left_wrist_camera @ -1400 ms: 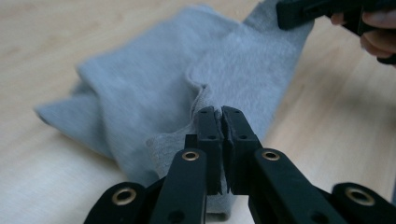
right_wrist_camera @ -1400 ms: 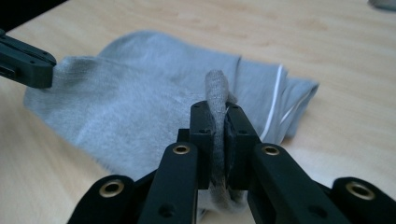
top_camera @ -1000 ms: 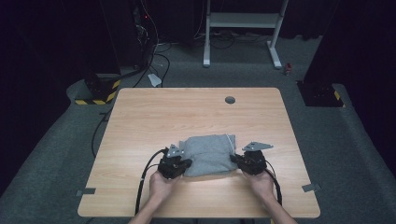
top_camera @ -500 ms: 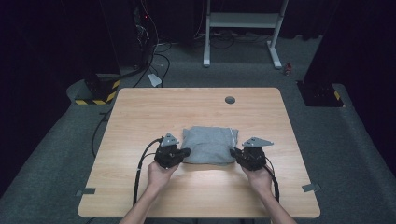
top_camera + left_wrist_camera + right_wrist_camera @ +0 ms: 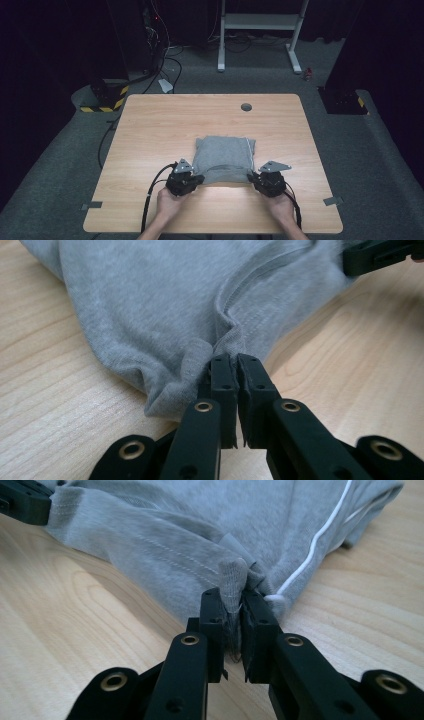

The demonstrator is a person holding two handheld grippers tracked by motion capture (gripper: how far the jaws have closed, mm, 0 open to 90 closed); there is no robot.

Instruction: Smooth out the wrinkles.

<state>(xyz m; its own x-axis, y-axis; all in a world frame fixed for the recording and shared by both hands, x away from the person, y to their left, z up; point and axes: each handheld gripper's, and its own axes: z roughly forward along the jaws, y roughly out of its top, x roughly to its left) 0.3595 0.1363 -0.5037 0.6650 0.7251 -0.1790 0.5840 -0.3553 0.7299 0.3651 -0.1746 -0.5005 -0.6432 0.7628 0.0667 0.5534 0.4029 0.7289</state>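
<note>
Nearest the person, the left gripper (image 5: 192, 181) and right gripper (image 5: 257, 180) are sitting at the near edge of the table (image 5: 150, 130), each with its jaws pressed together on a pinch of cloth — the left on a bunched fold (image 5: 220, 347), the right on a tuft beside the white piping (image 5: 312, 545). The folded grey garment (image 5: 225, 156) is lying directly beyond both claws, its near edge stretched between them, its bulk running away toward the table's far side. Both hands are equally close — so a fold or lift would likely carry that near edge forward over the rest.
</note>
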